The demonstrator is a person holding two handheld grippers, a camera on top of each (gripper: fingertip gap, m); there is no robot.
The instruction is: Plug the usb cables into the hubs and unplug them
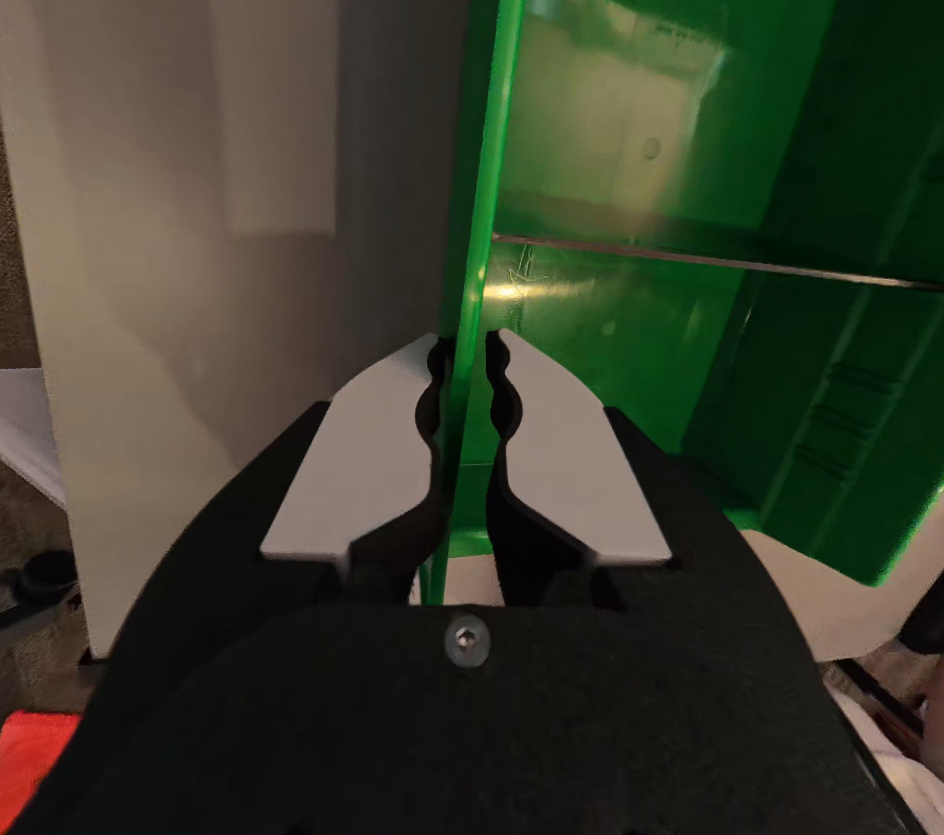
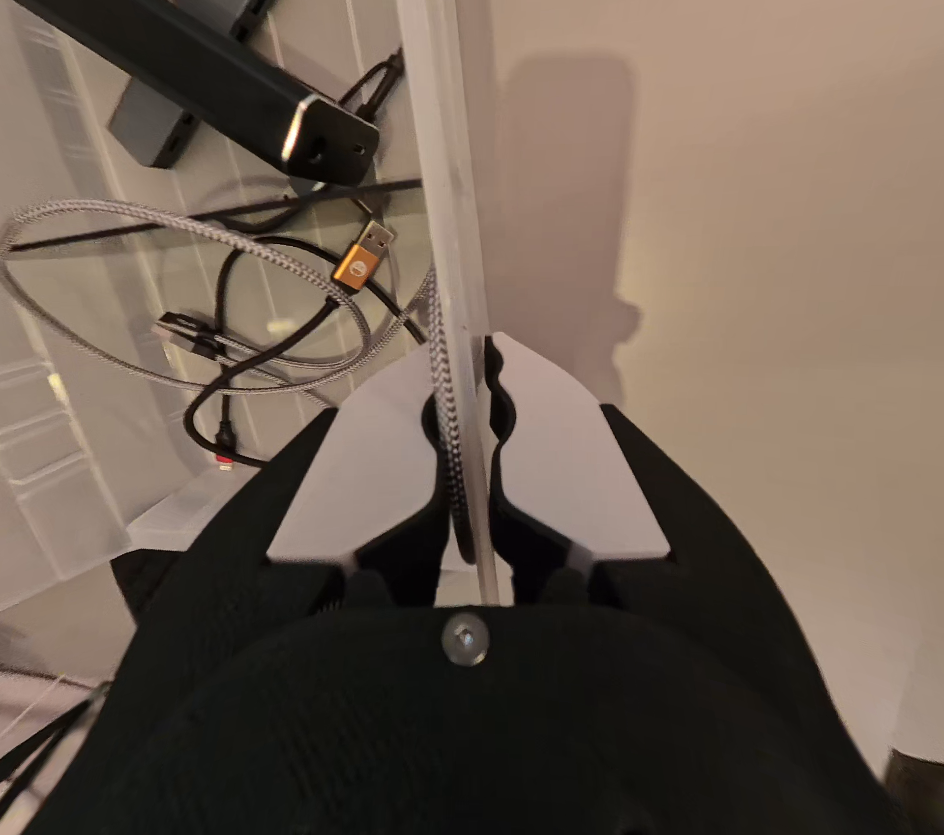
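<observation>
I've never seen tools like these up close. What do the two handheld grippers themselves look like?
Both look alike. The left gripper and right gripper each have a matte black, roughly textured body with a silver screw at its centre. Two fingers taper forward, each topped with a flat white plate and lined inside with wavy black pads. No cables, sleeves or hands show.

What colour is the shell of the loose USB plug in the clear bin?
Orange USB plug with a silver metal tip; right wrist view.
</observation>
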